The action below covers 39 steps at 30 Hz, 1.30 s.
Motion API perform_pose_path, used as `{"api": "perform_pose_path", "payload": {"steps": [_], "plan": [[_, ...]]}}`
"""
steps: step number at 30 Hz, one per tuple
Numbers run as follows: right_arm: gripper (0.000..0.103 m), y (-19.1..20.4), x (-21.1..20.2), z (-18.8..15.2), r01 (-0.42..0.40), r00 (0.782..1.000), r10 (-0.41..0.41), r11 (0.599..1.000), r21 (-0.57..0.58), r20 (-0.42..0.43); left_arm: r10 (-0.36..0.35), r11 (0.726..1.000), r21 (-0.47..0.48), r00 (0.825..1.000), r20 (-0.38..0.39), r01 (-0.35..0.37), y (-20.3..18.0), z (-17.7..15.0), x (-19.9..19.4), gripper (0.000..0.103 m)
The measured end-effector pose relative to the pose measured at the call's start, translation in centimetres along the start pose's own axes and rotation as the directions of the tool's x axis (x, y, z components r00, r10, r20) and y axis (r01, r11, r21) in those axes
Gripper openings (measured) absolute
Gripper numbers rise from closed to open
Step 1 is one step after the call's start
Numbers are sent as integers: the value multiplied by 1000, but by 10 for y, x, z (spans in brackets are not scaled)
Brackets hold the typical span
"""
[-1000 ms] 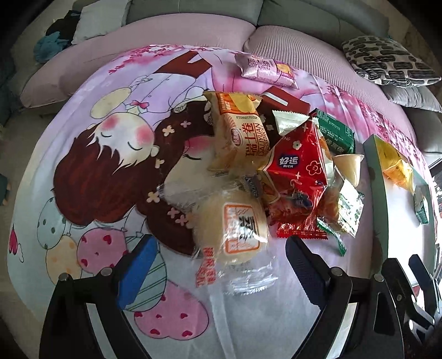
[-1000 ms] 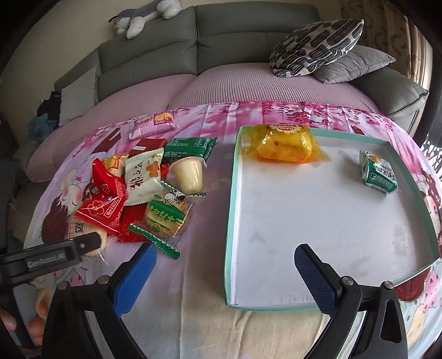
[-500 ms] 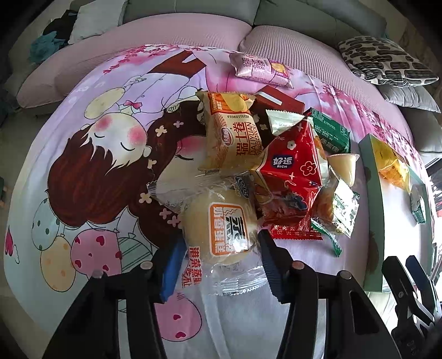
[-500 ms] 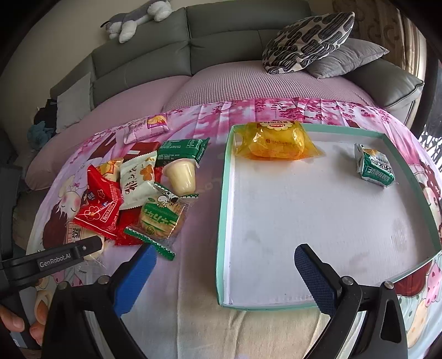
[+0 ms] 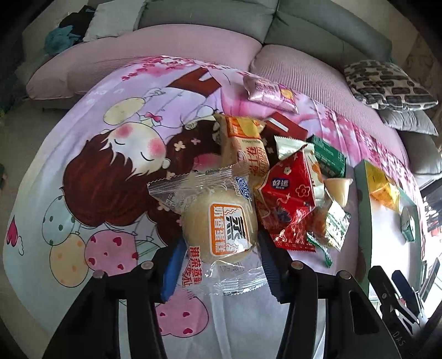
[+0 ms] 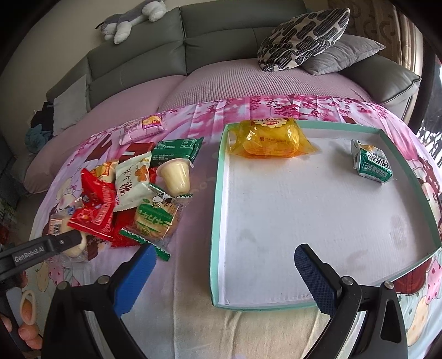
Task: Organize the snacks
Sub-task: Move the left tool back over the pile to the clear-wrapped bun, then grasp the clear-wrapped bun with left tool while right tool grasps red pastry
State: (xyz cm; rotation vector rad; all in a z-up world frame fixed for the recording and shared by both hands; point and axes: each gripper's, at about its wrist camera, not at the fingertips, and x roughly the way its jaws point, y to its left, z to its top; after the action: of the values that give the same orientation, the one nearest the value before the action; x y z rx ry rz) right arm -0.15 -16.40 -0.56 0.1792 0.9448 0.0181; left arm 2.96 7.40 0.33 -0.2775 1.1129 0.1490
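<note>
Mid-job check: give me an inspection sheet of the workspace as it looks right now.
Surface: cartoon-print sheet spread over a sofa seat.
Job's things: steamed cake packet between the left pads; tray holding a yellow packet and a green packet; snack pile beside the tray; pink packet lying apart.
Clutter: nothing seen.
Grippers: left hand-held gripper shut on the cake packet; right hand-held gripper open, empty, over the tray's near left corner.
Cables: nothing seen.
Surroundings: grey sofa, patterned cushion, plush toy.
</note>
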Motion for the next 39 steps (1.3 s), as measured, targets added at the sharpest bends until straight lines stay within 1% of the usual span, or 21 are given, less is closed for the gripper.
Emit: {"api": "perform_pose_path", "payload": {"steps": [8,12,17,20,23,25,28,31,33,37,39], "plan": [[101,2,-2,1,-2,1000,2,1000,-11,15,-17,1000,-9,1000,20,17,2,5,-6,54],[101,6,-3,3,-10,1000,11,1000,-22,26,-42,999,-18,999,25,42,5,10,-8,54],[101,19,-6,10,-31,999,33,999,-31,44,-46,998,-36,998,36,47,13,17,-11,54],[101,35,-6,14,-52,997,55,997,-57,51,-44,998,-51,998,40,46,20,23,-10,54],[101,56,-3,19,-67,997,71,994,-91,40,-51,996,-70,998,34,53,27,27,-8,54],[101,71,2,21,-91,995,95,990,-109,26,-52,996,-75,998,25,54,31,31,-4,54],[100,91,11,24,-117,993,119,985,-126,1,-66,996,-57,998,16,66,32,39,1,54],[100,108,19,27,-143,990,141,981,-133,-22,-101,993,-54,995,7,101,34,45,4,54],[99,116,26,29,-151,988,147,979,-134,-37,-102,994,-46,995,3,102,36,49,6,54],[95,130,39,32,-158,986,150,978,-137,-67,-130,990,-53,991,-7,130,43,55,11,54],[92,135,46,33,-161,985,150,978,-134,-87,-130,990,-61,991,-8,129,48,57,13,54]]}}
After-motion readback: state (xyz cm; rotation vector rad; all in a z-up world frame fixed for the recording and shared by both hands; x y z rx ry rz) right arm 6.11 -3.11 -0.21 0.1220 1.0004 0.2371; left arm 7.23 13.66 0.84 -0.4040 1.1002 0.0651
